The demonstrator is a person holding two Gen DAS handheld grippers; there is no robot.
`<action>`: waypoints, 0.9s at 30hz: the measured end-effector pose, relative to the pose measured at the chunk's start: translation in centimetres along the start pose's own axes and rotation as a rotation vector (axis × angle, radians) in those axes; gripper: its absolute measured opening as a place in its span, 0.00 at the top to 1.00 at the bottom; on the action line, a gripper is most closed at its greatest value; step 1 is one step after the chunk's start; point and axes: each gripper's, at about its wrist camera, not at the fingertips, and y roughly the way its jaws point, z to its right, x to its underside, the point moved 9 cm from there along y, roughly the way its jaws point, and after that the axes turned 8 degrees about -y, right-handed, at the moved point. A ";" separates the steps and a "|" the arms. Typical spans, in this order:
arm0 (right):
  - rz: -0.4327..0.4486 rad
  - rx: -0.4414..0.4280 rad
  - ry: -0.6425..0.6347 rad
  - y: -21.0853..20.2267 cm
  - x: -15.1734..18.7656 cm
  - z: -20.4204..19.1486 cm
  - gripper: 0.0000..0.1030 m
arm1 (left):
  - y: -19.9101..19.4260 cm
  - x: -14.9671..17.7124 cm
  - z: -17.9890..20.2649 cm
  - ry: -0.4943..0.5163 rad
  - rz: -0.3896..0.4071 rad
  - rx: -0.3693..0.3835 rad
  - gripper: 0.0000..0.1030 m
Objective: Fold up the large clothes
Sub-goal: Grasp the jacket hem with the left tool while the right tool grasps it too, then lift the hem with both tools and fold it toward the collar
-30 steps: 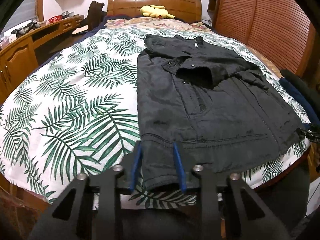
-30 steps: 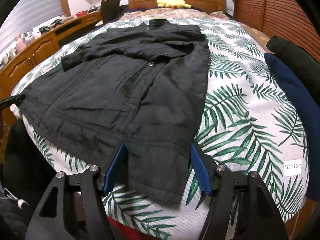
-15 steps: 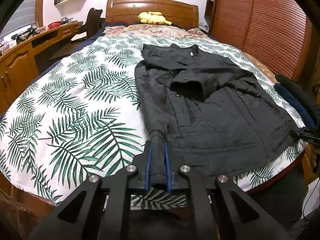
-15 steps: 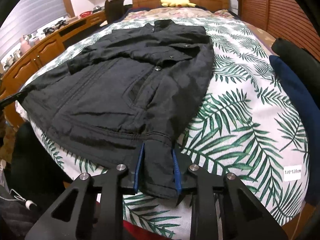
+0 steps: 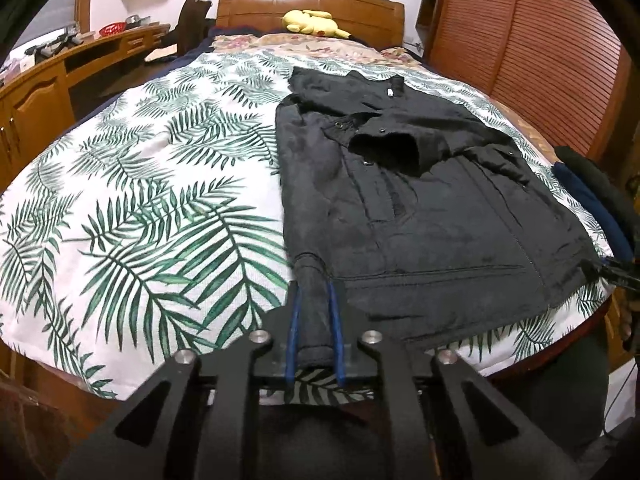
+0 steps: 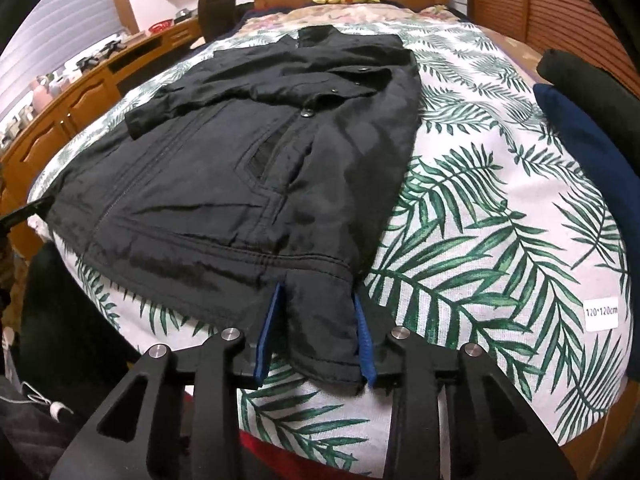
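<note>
Black padded fabric of a jacket [image 5: 420,208] is spread front-up on the palm-leaf bedspread [image 5: 132,200], its collar toward twelve o'clock and its hem at the near bed edge. One hem corner is pinched tight between the narrowed blue pads of the left gripper [image 5: 314,320] at six o'clock in the left wrist view, while the other corner is bracketed by the right gripper [image 6: 318,336], whose jaws are opening around the bunched cloth. A yellow plush toy [image 5: 312,24] is seen at twelve o'clock by the wooden headboard [image 5: 256,4], and dark folded clothes [image 6: 592,120] are stacked at three o'clock.
</note>
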 end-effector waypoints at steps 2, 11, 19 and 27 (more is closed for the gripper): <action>0.053 -0.023 -0.001 -0.6 -0.6 -0.4 0.86 | -1.3 -0.9 0.8 0.002 0.047 0.016 0.97; 0.283 -0.070 0.045 -6.4 -6.6 -0.4 0.93 | -7.8 -7.2 5.7 0.104 0.189 0.059 0.98; 0.460 -0.069 0.037 -15.1 -11.1 -0.9 0.93 | -15.3 -10.5 7.8 0.151 0.308 0.091 0.98; 0.542 -0.040 -0.021 -23.0 -11.2 -2.1 0.93 | -22.5 -9.0 8.7 0.130 0.386 0.160 0.98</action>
